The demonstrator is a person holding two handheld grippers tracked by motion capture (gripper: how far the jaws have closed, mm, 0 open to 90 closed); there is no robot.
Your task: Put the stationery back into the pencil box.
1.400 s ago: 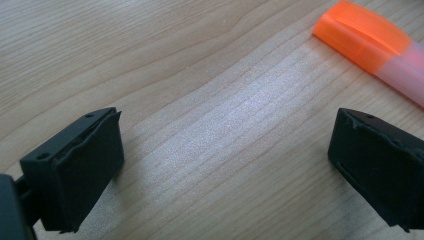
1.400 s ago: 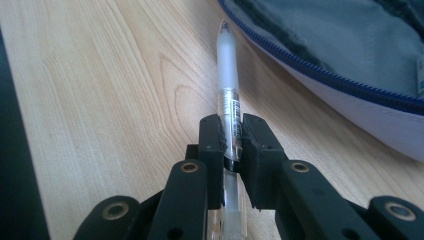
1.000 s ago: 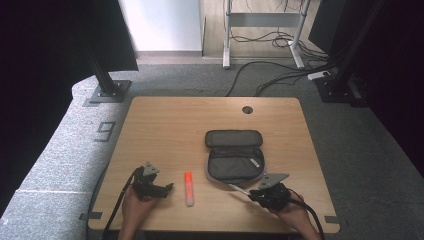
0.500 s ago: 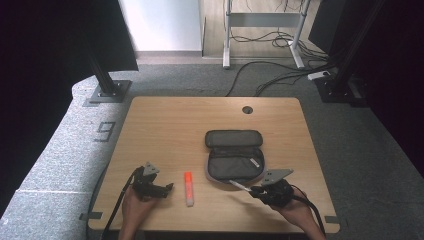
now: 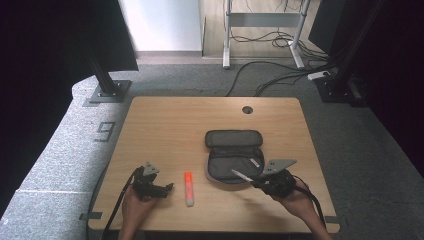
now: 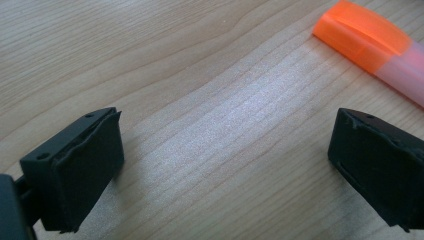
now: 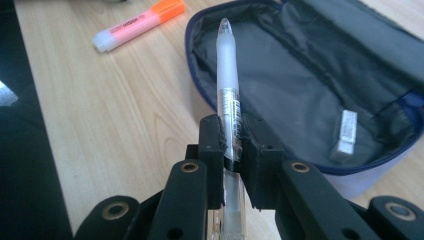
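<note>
An open dark pencil case (image 5: 234,156) (image 7: 320,75) lies right of the table's middle, with a small white eraser (image 5: 254,162) (image 7: 345,135) inside. My right gripper (image 5: 256,184) (image 7: 232,137) is shut on a clear white pen (image 5: 241,175) (image 7: 227,85), whose tip points over the case's near edge. An orange highlighter (image 5: 188,187) (image 6: 370,40) (image 7: 137,22) lies flat on the wood between the hands. My left gripper (image 5: 167,188) (image 6: 225,160) stands open just left of the highlighter, low over bare wood, with nothing between its jaws.
The wooden table (image 5: 165,135) has a round cable hole (image 5: 247,109) near its far edge. Beyond it are grey carpet, black stand feet (image 5: 107,90) and loose cables (image 5: 280,75). Cables trail from both grippers toward the front edge.
My right gripper has lifted a little with the pen in it, the pen's tip now over the case's near edge. The left gripper and the highlighter have stayed put.
</note>
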